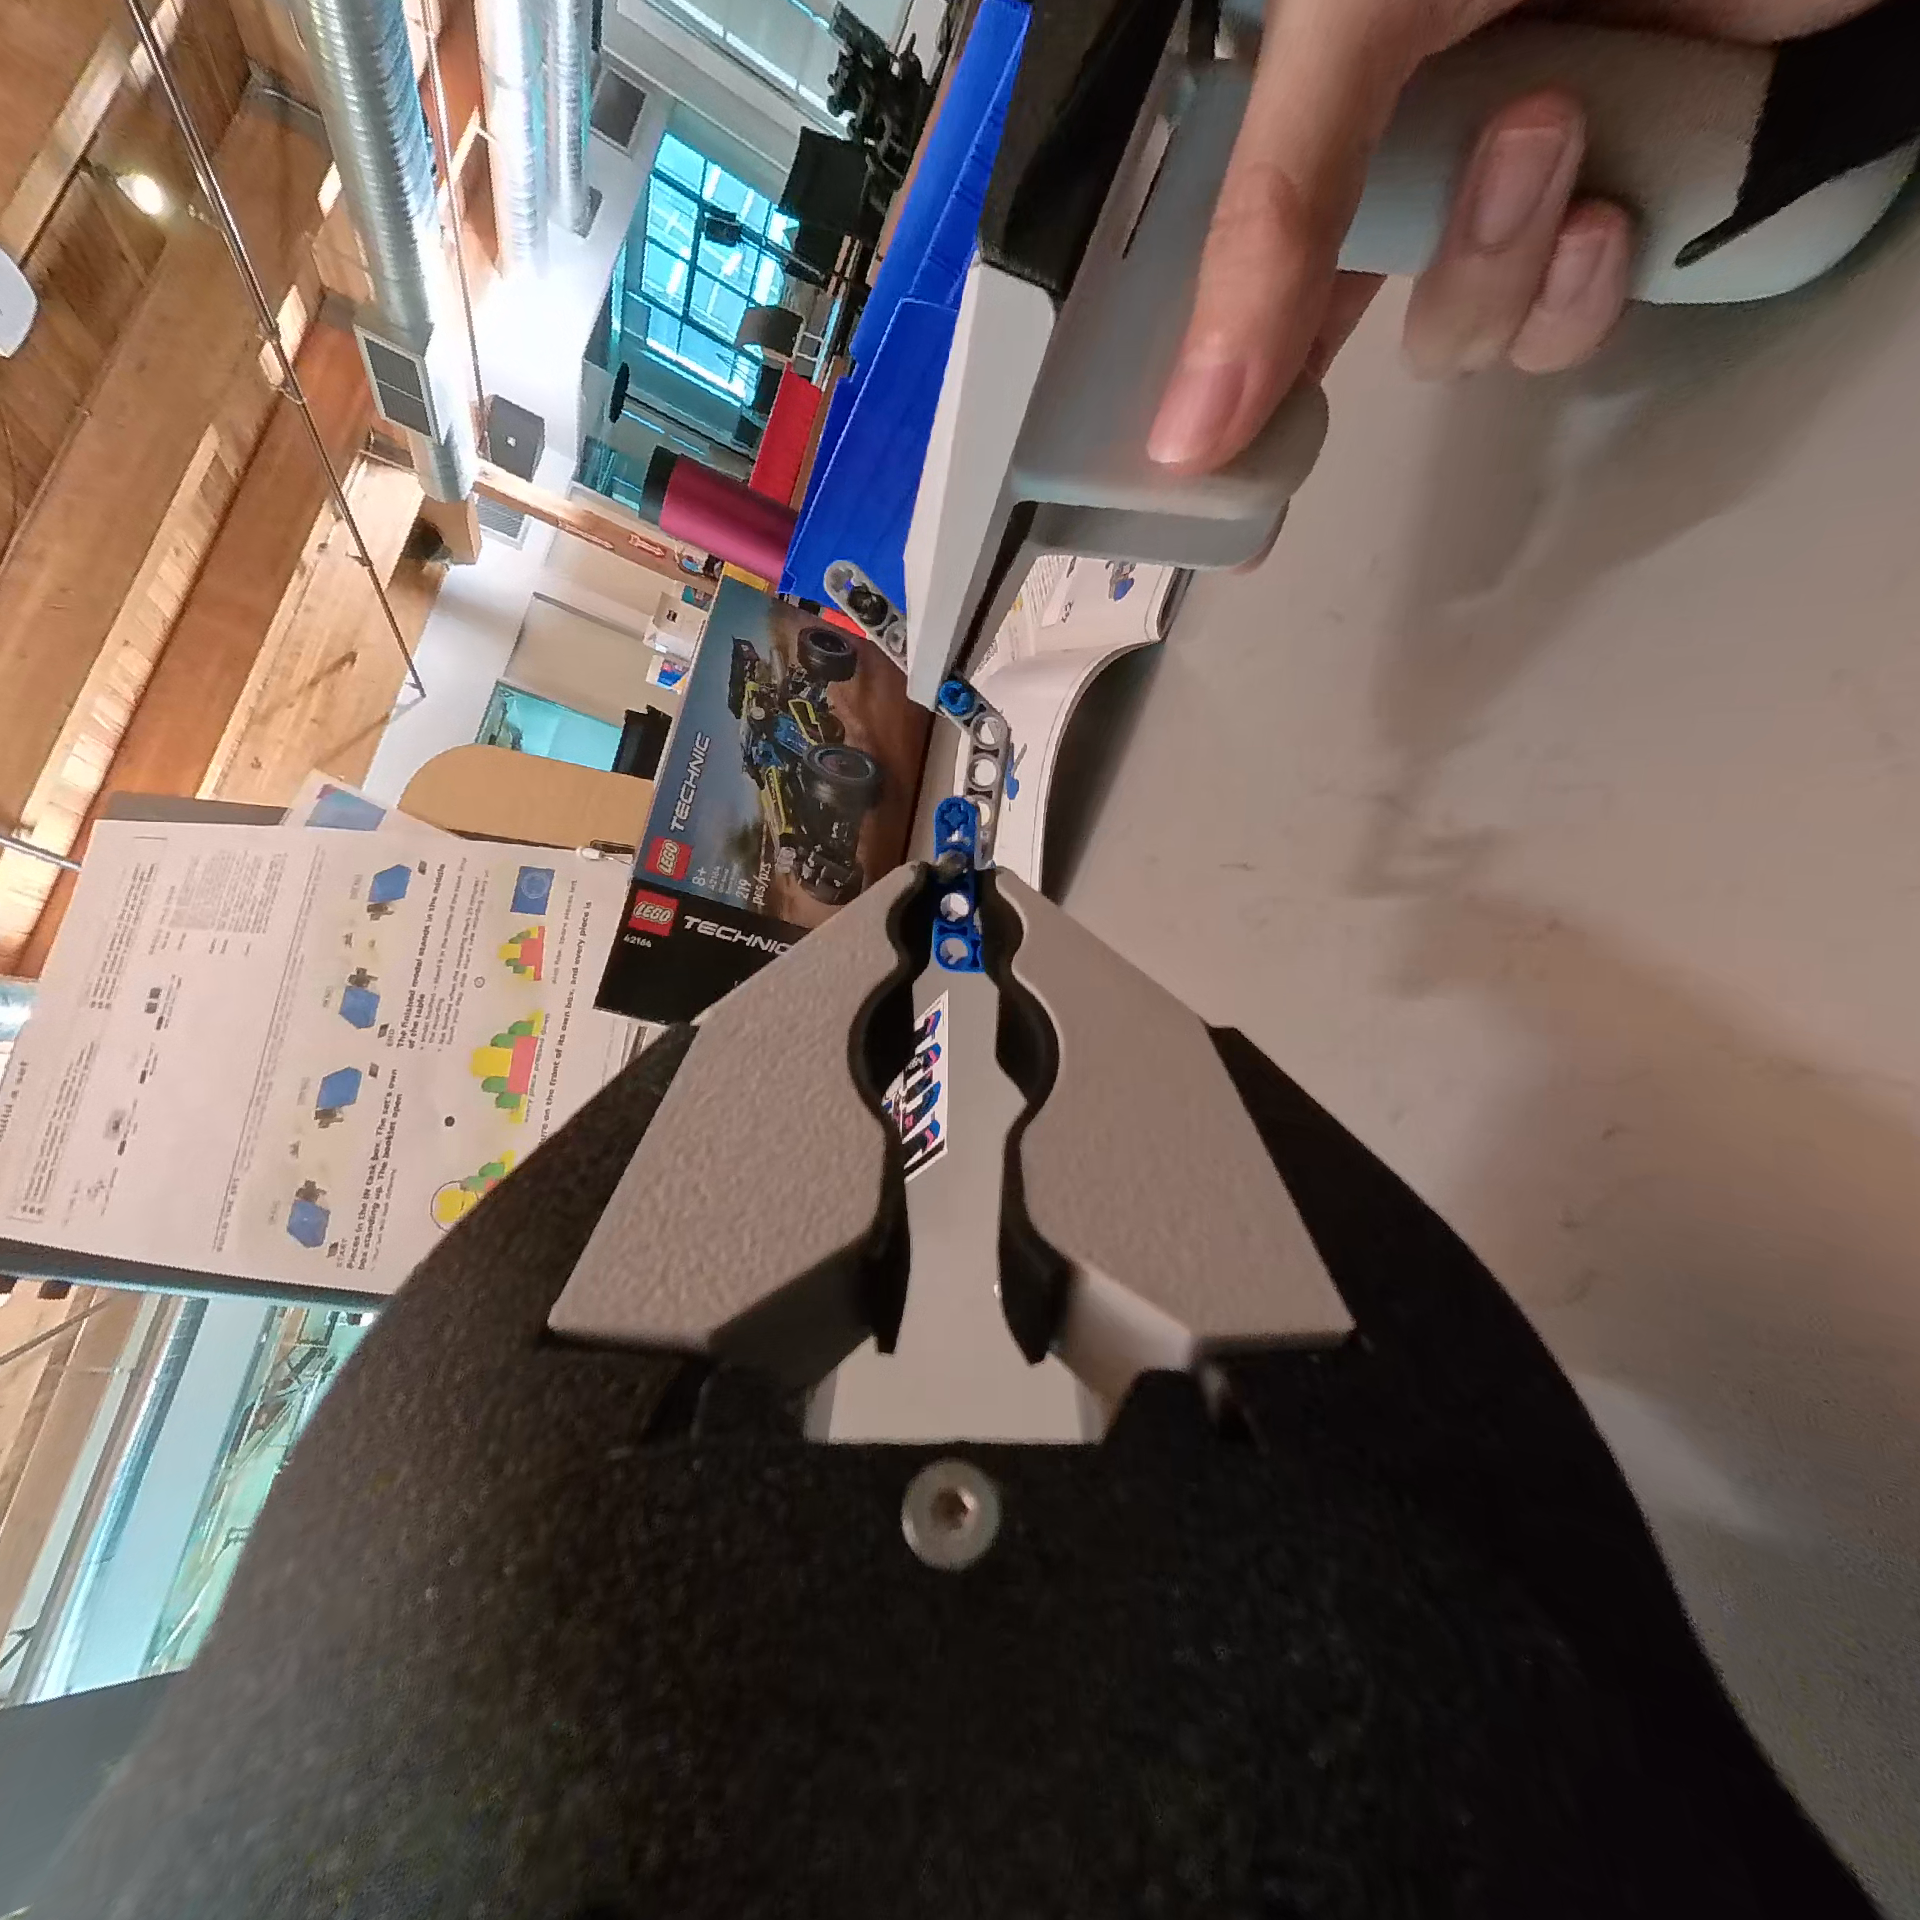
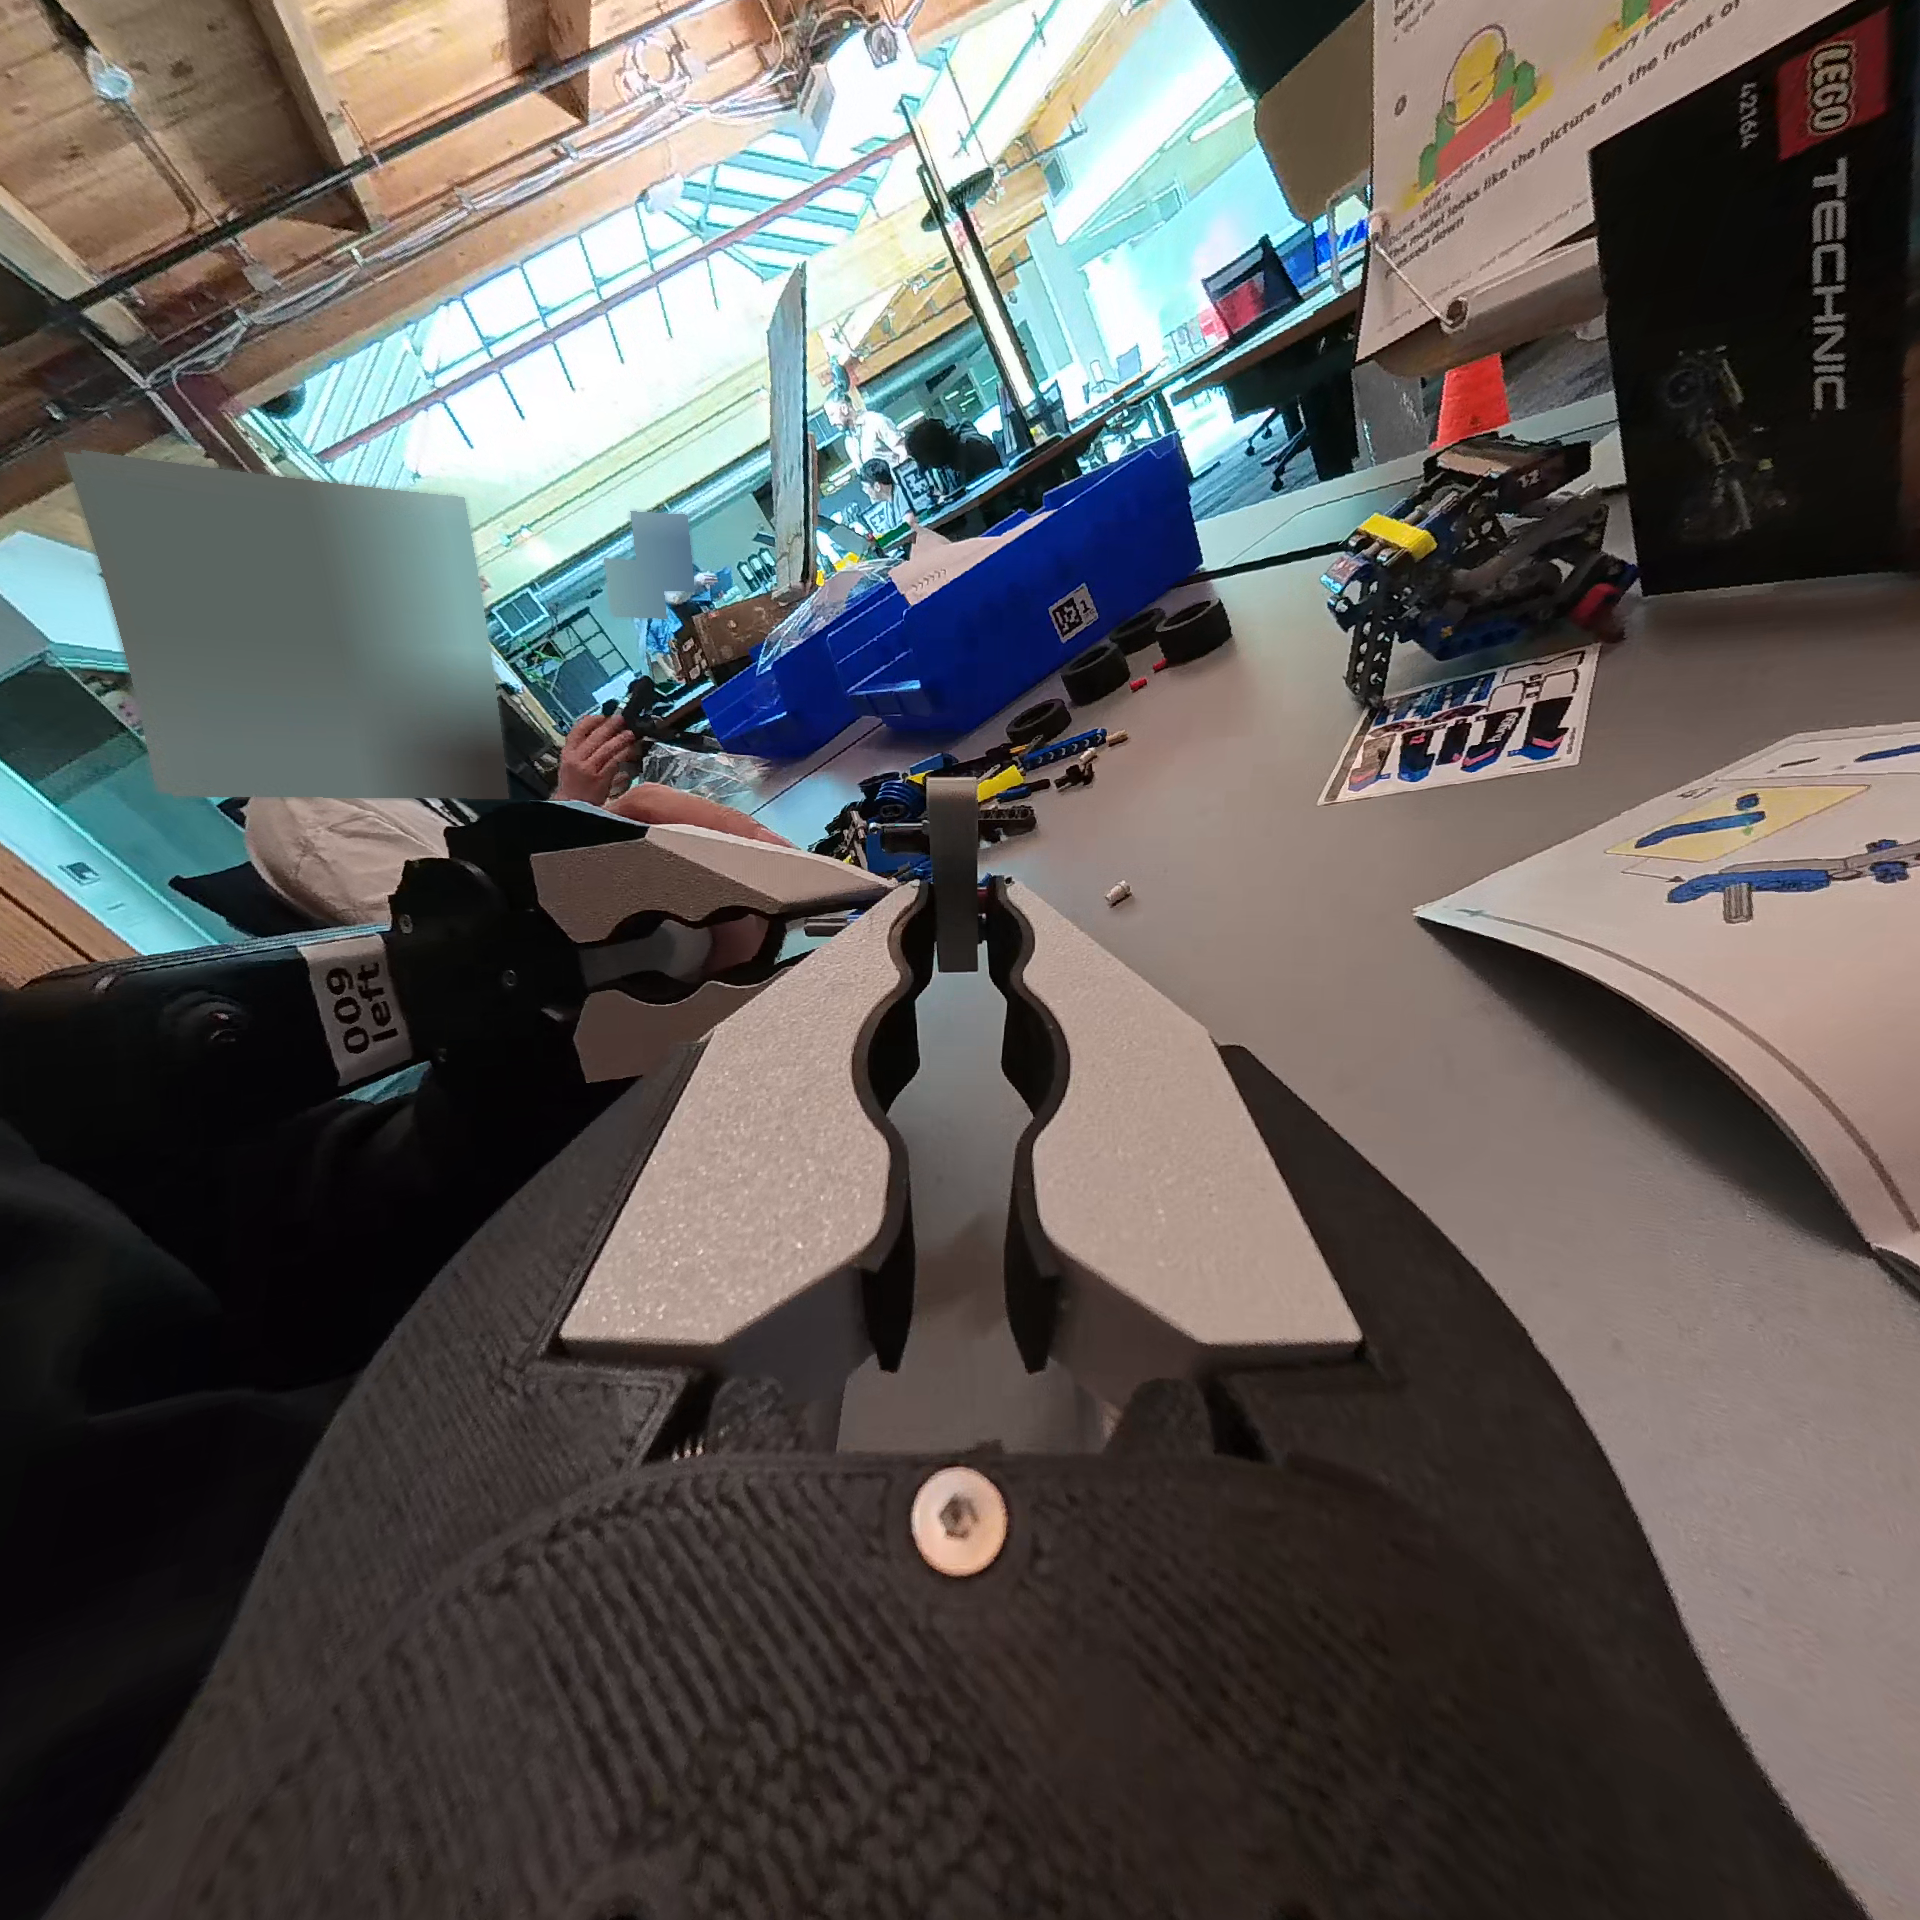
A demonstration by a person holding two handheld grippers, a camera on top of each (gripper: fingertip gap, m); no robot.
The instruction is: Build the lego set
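The left gripper (image 1: pixel 956 914) pinches a small blue-and-grey beam assembly (image 1: pixel 961 883) at its tips; the right gripper (image 2: pixel 956 914) is closed on a grey curved piece (image 2: pixel 954 873), seemingly the same build. Beyond lie a printed sticker sheet (image 2: pixel 1465 727), a half-built blue-and-black car (image 2: pixel 1475 571), and a black boxed set bearing lettering (image 2: pixel 1756 312).

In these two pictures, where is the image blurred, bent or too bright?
Left wrist view: the table is smeared by motion blur, and the ceiling curves from the wide lens; the left gripper stays sharp. Right wrist view: the skylight windows are overexposed, the far room is soft, and the instruction booklet looks stretched near the edge.
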